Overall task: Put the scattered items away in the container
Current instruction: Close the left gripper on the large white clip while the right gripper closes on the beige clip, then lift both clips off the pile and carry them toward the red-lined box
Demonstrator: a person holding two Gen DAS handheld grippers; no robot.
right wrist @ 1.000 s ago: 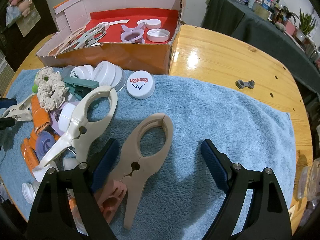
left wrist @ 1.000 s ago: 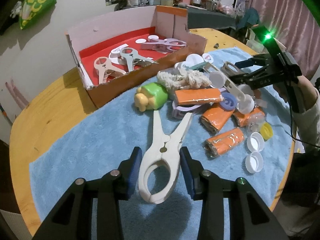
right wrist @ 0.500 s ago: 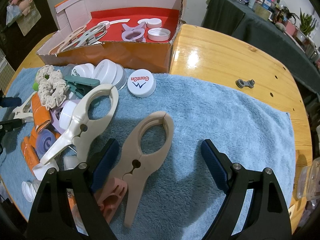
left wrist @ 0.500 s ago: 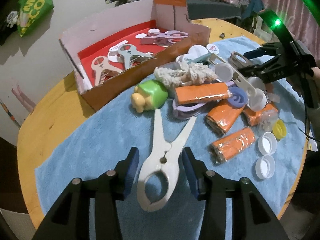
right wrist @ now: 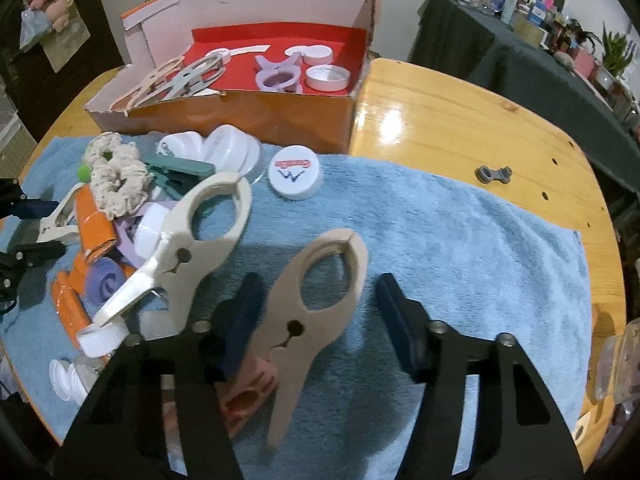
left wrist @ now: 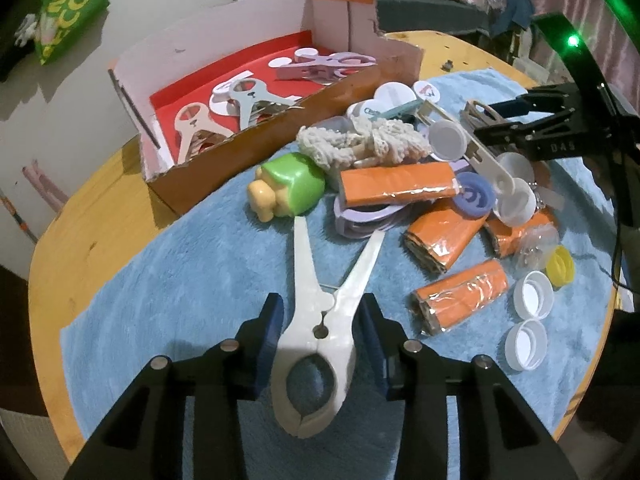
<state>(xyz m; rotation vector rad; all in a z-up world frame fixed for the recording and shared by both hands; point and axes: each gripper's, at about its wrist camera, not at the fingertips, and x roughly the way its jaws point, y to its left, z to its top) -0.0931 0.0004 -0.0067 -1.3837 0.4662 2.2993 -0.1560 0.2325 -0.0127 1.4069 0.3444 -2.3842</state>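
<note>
My left gripper [left wrist: 320, 328] is shut on a cream clothes peg [left wrist: 320, 320] and holds it just above the blue towel [left wrist: 160, 300]. The cardboard box [left wrist: 256, 144] with a red floor stands beyond, holding several pegs and lids. My right gripper [right wrist: 320, 312] is open around a beige peg [right wrist: 316, 304] that lies on the towel [right wrist: 460, 248]; its left pad is close to the peg, the right pad stands apart. The box [right wrist: 256, 108] also shows in the right wrist view. The right gripper [left wrist: 516, 120] shows in the left wrist view.
A pile lies on the towel: orange wrapped rolls [left wrist: 396, 188], a green toy [left wrist: 292, 192], a cream scrunchie [left wrist: 360, 144], white caps [left wrist: 532, 292], a yellow cap [left wrist: 560, 266], a large white peg [right wrist: 188, 248], a white lid [right wrist: 294, 174]. A grey part [right wrist: 494, 174] lies on the wooden table.
My left gripper has lifted and pulled back with the cream peg between its pads. My right gripper's jaws have closed in around the beige peg, which has not moved.
</note>
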